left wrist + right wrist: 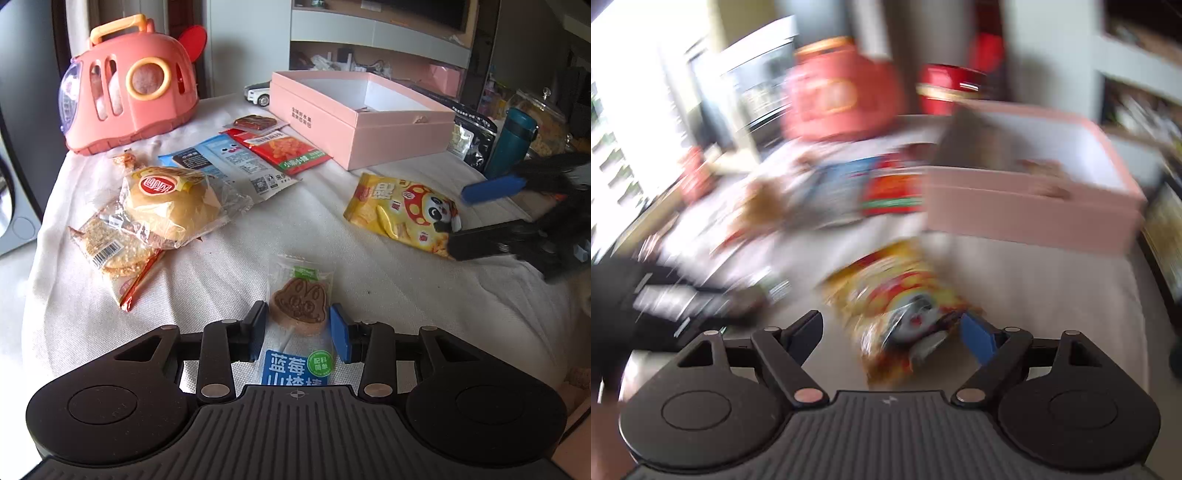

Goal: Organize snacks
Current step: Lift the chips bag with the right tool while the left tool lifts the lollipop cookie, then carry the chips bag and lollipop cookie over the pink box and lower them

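Note:
A brown bunny-shaped lollipop snack [299, 302] in a clear wrapper with a blue label lies on the white cloth. My left gripper [299, 328] has a blue pad against each side of it and is shut on it. Further right, a yellow panda chips bag [402, 210] lies flat. My right gripper [458, 219] stands open around the bag's right end, and its blue pad [491, 188] is clear of the bag. The right wrist view is badly blurred: the chips bag [897, 295] sits between the wide-spread fingers of my right gripper [892, 336]. An open pink box [369, 136] stands behind.
On the left lie a wrapped bun [170, 203], rice crackers [110, 247], a blue packet [229, 162] and a red packet [288, 147]. A pink toy carrier [129, 85] stands at the back left. A teal bottle [509, 144] stands right of the pink box [1015, 210].

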The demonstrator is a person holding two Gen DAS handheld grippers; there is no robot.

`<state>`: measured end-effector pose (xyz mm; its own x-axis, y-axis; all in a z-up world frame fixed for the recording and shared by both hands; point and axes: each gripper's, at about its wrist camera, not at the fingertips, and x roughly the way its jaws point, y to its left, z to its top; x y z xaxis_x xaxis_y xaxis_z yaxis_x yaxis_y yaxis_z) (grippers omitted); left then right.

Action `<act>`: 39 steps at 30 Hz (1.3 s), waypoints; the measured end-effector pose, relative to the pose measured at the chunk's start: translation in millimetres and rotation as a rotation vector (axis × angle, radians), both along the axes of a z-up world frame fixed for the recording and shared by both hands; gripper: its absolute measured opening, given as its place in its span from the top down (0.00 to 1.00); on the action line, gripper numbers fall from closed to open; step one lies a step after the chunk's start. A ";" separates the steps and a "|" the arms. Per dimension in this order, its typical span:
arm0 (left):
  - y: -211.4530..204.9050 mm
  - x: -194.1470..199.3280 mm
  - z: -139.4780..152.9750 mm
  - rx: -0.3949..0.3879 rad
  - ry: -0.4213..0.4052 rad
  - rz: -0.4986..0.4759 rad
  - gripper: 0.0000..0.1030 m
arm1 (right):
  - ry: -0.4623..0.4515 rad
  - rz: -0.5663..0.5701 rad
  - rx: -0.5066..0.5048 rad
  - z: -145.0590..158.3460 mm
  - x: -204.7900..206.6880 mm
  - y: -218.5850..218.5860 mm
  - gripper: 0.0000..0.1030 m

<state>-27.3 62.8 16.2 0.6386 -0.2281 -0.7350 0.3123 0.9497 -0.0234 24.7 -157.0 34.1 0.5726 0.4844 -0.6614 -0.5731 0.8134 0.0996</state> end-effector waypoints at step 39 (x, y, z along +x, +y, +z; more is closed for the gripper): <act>-87.5 197.2 130.9 -0.429 -0.107 -0.036 0.60 | -0.340 -0.386 0.120 205.6 104.9 -86.9 0.36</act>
<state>170.0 -24.7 147.0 0.6915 -0.5219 -0.4994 0.3674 0.8494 -0.3789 129.6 -243.9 239.8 0.8968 0.2567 -0.3602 -0.2501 0.9660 0.0657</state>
